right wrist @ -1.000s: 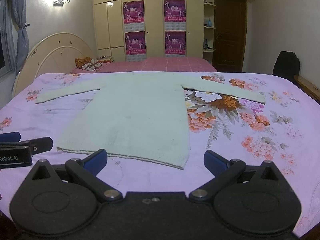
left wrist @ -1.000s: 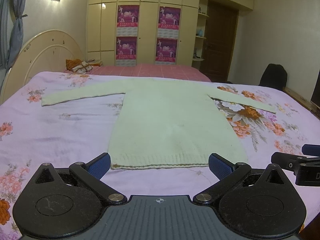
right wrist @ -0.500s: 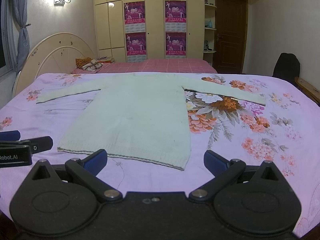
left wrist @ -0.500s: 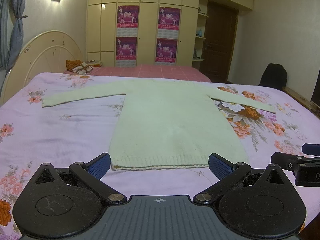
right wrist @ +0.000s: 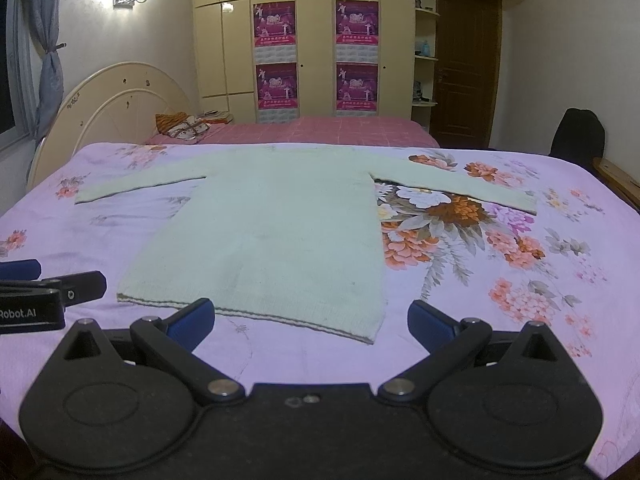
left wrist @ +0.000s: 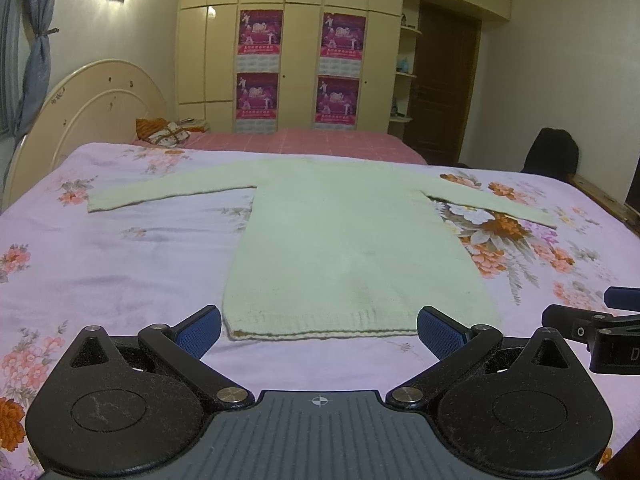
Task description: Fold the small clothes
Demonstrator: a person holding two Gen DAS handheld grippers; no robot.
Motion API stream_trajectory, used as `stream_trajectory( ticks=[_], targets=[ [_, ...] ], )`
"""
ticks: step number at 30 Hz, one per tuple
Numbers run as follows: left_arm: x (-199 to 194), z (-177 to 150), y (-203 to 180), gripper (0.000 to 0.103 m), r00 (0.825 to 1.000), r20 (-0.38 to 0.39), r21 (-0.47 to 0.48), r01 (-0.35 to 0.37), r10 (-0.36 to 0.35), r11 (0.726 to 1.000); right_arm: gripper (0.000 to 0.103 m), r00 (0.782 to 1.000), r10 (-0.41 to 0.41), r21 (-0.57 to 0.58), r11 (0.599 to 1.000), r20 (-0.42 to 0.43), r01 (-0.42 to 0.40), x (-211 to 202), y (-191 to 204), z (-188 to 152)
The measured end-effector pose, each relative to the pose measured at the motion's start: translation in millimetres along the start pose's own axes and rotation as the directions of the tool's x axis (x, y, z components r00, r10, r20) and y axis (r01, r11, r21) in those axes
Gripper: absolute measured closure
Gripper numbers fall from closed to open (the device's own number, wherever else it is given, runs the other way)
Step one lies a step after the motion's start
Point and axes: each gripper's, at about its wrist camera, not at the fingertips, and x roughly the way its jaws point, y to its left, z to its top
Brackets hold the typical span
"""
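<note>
Nothing moved, sweater (left wrist: 352, 248) flat beyond left gripper (left wrist: 319, 330) (spread wide)

A pale yellow-green knitted sweater (left wrist: 356, 248) lies flat and unfolded on the bed (left wrist: 120, 264), which is covered in a lilac sheet printed with flowers. Its body is spread smooth, widening a little toward the ribbed hem, and the hem is the edge nearest the cameras, running almost straight across with a thin darker line along it. The neck end points toward the far side of the bed. Both long sleeves are stretched out sideways from the shoulders, one to each side, each lying flat and angled slightly toward the hem side. In the right wrist view the sweater (right wrist: 272, 236) looks paler and the hem slants.
</note>
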Motion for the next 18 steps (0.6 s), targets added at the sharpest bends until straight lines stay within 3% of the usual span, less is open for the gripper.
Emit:
stream_trajectory(
  ticks=[18],
  targets=[
    [2.3,-1.9,-2.9,0.0,1.0,-0.009,0.003,-0.005,0.005,1.0,0.001,1.0,-0.004,-0.004,1.0,-0.003,0.004,0.6,1.0,-1.2]
  ],
)
